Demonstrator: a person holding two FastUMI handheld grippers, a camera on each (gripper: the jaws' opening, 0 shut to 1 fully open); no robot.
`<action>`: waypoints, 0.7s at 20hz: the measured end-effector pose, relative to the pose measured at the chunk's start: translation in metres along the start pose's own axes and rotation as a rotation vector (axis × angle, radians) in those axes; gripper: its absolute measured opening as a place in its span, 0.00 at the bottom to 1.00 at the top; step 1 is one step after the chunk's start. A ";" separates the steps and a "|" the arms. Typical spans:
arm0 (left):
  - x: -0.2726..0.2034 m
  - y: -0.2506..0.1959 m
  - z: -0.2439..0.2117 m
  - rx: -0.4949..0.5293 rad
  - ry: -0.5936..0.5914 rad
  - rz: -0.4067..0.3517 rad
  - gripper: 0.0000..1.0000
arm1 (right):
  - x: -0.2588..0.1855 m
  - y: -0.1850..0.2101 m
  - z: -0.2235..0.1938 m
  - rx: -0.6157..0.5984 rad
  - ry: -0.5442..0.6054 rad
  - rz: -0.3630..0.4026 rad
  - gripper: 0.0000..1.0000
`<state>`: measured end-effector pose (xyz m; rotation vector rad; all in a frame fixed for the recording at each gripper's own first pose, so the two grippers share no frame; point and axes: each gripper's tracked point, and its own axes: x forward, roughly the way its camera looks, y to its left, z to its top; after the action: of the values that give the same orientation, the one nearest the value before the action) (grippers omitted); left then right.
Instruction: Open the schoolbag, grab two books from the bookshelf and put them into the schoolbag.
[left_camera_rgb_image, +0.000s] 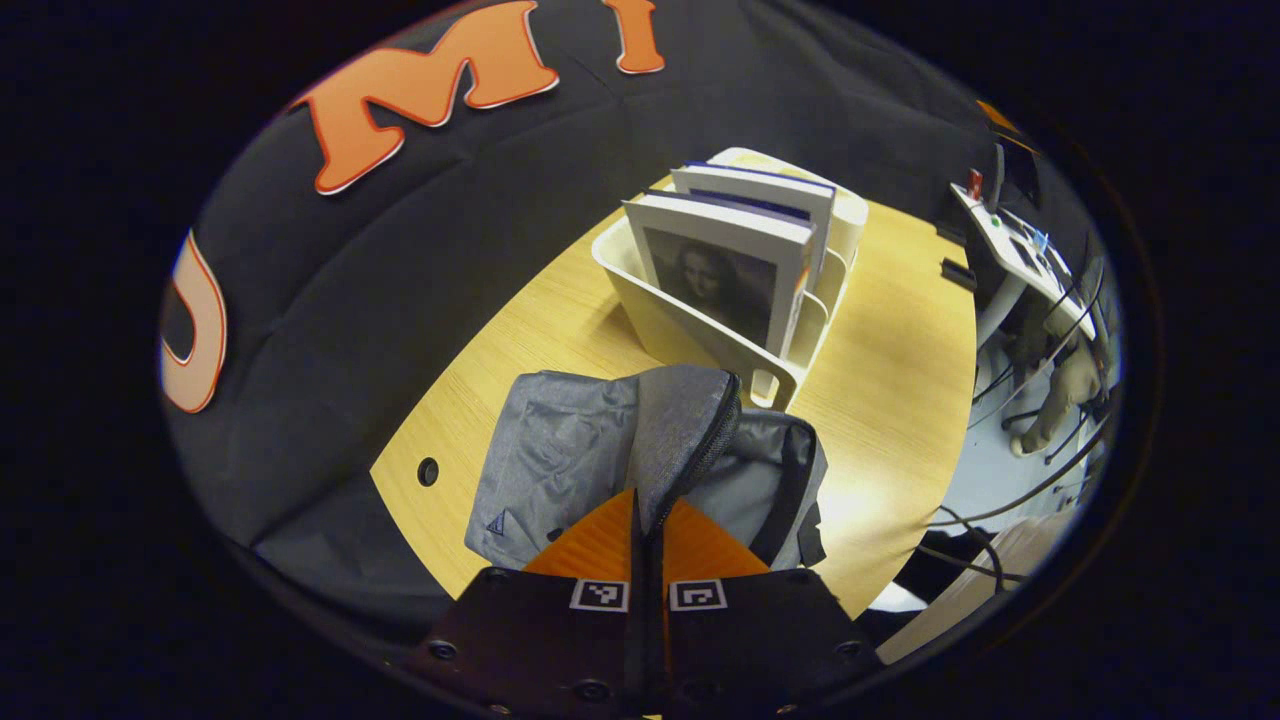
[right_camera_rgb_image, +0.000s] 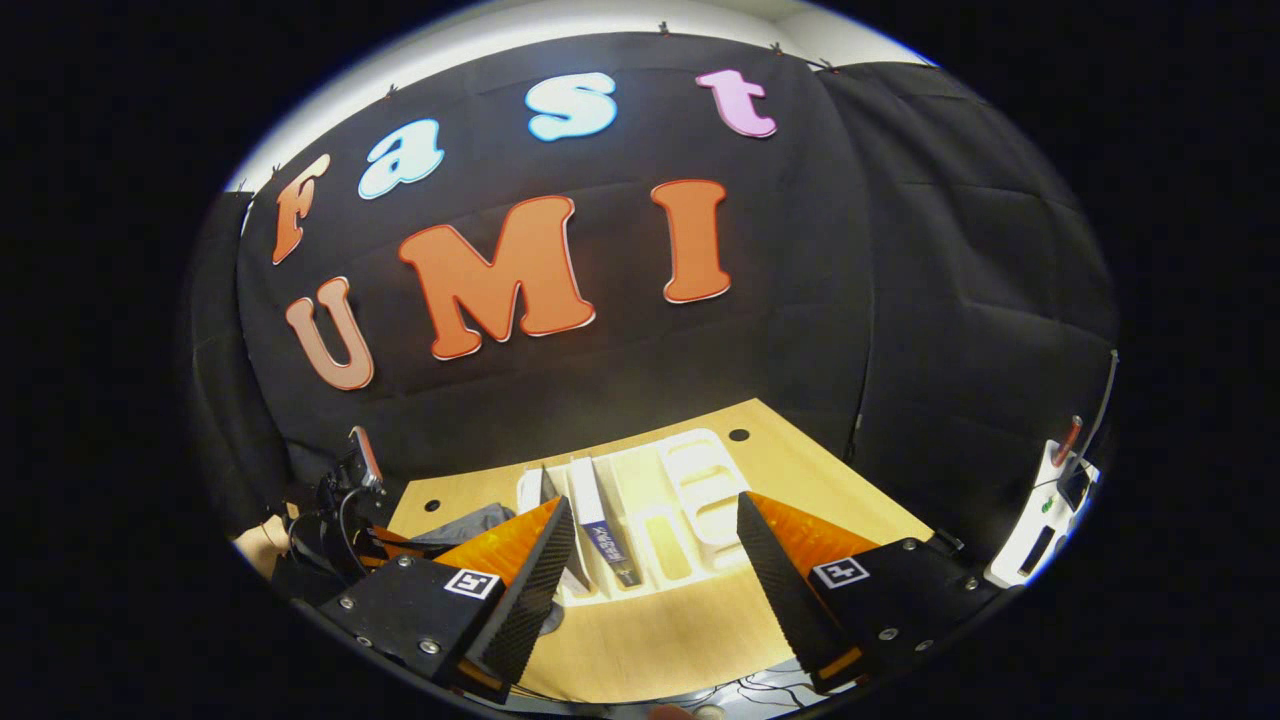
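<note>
Bag: schoolbag (left_camera_rgb_image: 560, 450) lies on the tabletop (left_camera_rgb_image: 900, 330), at 6 o'clock in the left gripper view; zip looks parted, flap lifted — opening seems done or nearly.
Left claw (left_camera_rgb_image: 648, 525): fingers pressed together on the flap's zip edge, holding it up.
Books: two books (left_camera_rgb_image: 735, 265) stand upright in the bookshelf (left_camera_rgb_image: 690, 335) at 12 o'clock beyond the bag, none in the bag yet.
Right claw (right_camera_rgb_image: 655, 545): wide open, nothing in it — above the rack, one book's spine (right_camera_rgb_image: 600, 525) just left of the gap.
Left to do: grab both books, drop them into the bag.
</note>
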<state>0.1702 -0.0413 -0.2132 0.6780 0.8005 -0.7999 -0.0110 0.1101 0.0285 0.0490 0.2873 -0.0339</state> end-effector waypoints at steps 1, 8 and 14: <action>-0.002 0.007 0.004 -0.020 -0.012 -0.013 0.01 | 0.007 0.016 0.008 -0.009 0.024 0.016 0.98; 0.004 0.024 0.013 -0.098 -0.055 -0.103 0.01 | 0.087 0.099 0.022 -0.123 0.292 0.059 0.98; 0.013 0.034 0.019 -0.148 -0.058 -0.128 0.01 | 0.163 0.142 -0.027 -0.146 0.576 0.067 0.99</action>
<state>0.2109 -0.0425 -0.2067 0.4738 0.8475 -0.8630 0.1429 0.2488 -0.0377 -0.0790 0.8625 0.0700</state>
